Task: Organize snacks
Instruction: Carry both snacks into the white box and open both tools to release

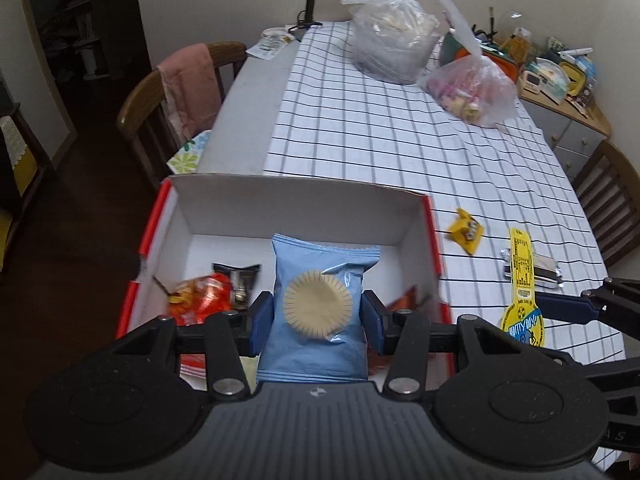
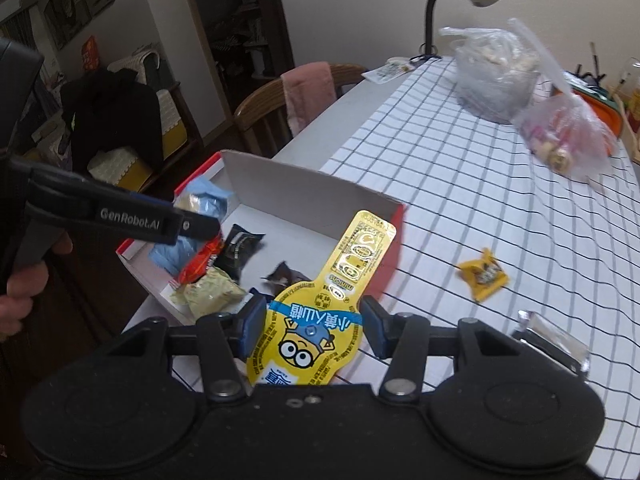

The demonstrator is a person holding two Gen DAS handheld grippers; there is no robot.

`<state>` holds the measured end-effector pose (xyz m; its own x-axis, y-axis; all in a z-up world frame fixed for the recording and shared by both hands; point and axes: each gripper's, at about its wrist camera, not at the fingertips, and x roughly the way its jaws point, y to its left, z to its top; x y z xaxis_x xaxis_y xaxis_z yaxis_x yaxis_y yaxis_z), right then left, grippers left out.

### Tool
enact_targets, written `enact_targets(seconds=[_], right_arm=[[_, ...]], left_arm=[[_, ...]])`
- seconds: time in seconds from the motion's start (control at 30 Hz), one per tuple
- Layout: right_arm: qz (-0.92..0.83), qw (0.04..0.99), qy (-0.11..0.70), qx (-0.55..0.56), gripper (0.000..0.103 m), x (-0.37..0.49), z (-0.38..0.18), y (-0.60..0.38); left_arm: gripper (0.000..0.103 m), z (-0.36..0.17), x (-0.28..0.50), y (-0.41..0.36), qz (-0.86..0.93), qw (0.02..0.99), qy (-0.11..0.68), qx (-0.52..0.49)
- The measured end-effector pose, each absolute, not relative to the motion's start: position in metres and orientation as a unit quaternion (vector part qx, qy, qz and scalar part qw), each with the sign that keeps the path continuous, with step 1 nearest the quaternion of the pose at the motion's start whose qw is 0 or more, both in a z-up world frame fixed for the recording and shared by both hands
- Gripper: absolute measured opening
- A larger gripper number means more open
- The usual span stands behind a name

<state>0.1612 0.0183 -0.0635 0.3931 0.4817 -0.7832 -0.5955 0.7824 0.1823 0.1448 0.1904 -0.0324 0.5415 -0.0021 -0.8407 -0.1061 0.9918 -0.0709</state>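
- The left gripper (image 1: 316,316) has its jaws clamped on a light-blue snack packet (image 1: 320,312) with a clear window showing a round, ridged biscuit; the packet hangs above the open box.
- The box (image 1: 296,208) is white inside and red outside, and sits at the near edge of the counter (image 1: 248,120), partly on the white grid-checked cloth (image 1: 380,128).
- Inside the box lie an orange wrapper (image 1: 200,296) and a black wrapper (image 1: 238,280); the right wrist view also shows a pale green packet (image 2: 210,292).
- The right gripper (image 2: 312,332) has its jaws clamped on a yellow Minions pouch (image 2: 320,312), held above the box's near corner.
- A small yellow candy (image 1: 466,232) and a clear-wrapped dark bar (image 1: 540,270) lie on the cloth, to the right of the box.
- Two plastic bags (image 1: 472,88) stand at the far end of the counter.
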Motion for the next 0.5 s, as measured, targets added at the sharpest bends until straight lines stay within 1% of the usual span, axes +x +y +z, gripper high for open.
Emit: enact_targets(seconds=[0.33, 0.5], right_arm=[[0.327, 0.812, 0.477, -0.080, 0.050, 0.184, -0.090, 0.081], [0.318, 0.803, 0.496, -0.085, 0.050, 0.203, -0.108, 0.100]], left_arm=[[0.047, -0.059, 0.175, 0.263, 0.062, 0.864, 0.499, -0.030], [0.047, -0.074, 0.199, 0.278, 0.065, 0.855, 0.514, -0.021]])
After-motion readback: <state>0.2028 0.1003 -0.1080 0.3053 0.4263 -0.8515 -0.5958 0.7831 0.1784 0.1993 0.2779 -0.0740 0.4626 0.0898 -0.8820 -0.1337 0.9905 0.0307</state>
